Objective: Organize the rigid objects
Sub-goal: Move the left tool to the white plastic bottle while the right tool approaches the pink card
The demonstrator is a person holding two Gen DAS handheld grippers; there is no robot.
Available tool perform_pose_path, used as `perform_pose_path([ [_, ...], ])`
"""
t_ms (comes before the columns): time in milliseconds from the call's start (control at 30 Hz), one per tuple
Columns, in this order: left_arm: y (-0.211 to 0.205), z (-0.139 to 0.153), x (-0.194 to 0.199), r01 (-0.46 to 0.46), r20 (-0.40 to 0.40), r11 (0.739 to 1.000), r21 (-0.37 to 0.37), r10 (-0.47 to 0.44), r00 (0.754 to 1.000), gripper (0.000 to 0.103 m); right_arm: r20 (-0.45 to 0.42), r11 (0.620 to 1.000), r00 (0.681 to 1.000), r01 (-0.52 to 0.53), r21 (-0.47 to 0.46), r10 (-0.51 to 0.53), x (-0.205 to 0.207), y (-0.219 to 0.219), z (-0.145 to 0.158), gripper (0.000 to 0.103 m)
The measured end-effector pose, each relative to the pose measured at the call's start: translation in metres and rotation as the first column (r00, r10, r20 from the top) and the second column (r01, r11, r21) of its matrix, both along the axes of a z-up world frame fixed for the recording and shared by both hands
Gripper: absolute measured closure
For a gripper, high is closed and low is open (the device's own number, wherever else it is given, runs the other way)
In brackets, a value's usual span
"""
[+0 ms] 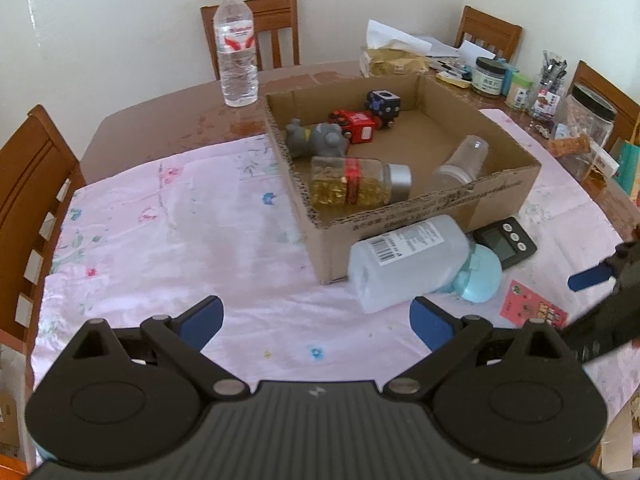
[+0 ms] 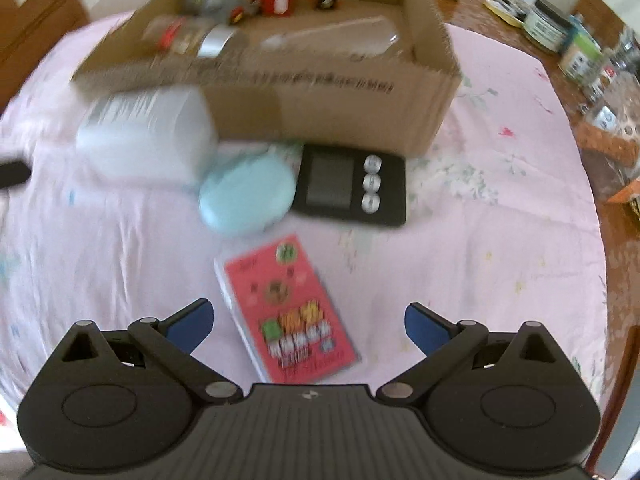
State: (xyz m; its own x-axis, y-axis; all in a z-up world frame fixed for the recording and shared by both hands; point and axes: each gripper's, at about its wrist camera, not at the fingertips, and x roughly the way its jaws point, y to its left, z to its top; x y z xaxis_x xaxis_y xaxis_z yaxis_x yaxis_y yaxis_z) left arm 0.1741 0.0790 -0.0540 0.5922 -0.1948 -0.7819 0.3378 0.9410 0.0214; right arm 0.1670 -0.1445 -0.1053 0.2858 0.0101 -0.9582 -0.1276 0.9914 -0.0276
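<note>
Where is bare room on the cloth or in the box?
Free: pink cloth left of the cardboard box; box floor behind the clear bottle. Crowded: in front of the box, with white bottle, black timer, red card.

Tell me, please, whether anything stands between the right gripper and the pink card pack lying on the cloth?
Nothing visible does. The right gripper is open with the pink card pack lying flat between its fingers on the cloth; the black timer and the lying bottle sit farther off.
</note>
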Motion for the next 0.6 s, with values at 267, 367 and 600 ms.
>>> perform_pose_path([
  [267,-0.014,-0.003,-0.004,0.029,-0.014,1.0,0.005,-0.029,0.999,0.004,0.009,0.998,0.999,0.044,-0.051,-0.044,-0.012,-0.027,-0.004,0.0],
  [367,-0.018,-0.003,-0.004,0.035,-0.016,0.999,0.005,-0.035,0.999,0.004,0.01,0.994,0.995,0.1,-0.052,-0.099,-0.012,-0.049,-0.004,0.0],
  [600,-0.023,-0.006,-0.004,0.047,-0.026,0.999,-0.007,-0.047,0.999,0.004,0.012,0.984,0.984,0.175,-0.015,-0.175,-0.013,-0.071,-0.002,0.0],
])
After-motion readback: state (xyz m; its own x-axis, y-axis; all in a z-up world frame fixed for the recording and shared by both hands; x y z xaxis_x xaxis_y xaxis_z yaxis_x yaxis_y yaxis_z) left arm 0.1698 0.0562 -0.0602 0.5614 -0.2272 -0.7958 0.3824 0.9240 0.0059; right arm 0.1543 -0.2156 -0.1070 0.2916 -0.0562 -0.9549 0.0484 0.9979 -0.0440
